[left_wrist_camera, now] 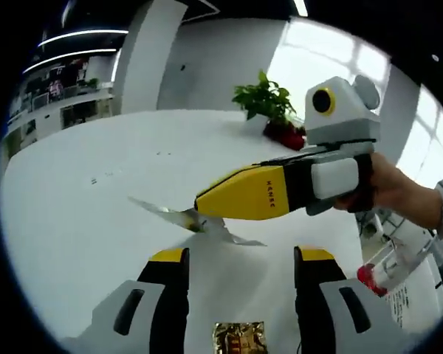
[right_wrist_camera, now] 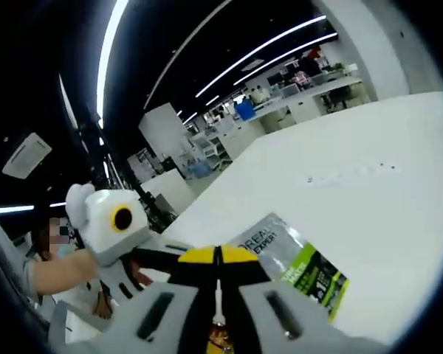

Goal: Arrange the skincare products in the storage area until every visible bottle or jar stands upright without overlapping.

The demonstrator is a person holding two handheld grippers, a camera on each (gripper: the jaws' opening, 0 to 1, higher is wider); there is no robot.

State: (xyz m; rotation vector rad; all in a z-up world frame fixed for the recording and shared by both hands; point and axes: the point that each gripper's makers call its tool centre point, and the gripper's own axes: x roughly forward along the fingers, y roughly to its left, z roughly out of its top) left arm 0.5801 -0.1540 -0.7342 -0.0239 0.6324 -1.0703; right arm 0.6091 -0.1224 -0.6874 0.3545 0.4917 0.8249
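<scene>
Right gripper has its yellow-tipped jaws pressed together on the near edge of a silver sachet; grey-and-green printed face fans out toward 3 o'clock from the tips in the right gripper view, lettering partly legible. In the left gripper view the same gripper enters from 3 o'clock, held by a hand, its yellow nose pinching the sachet, which shows edge-on as a thin silvery sheet lifted off the white table.

Left gripper: jaws apart, nothing between them, tips at 6 o'clock in its own view, just below the pinched sachet. A small gold packet lies on the table between the jaw bases at the bottom edge. In the right gripper view, the left gripper's body sits at 9 o'clock with a hand on it; jaw state can't be read from that angle.

Potted plant stands at the far table edge, 1 o'clock in the left gripper view. Something red inside clear wrap at 4 o'clock, too blurred to identify.
</scene>
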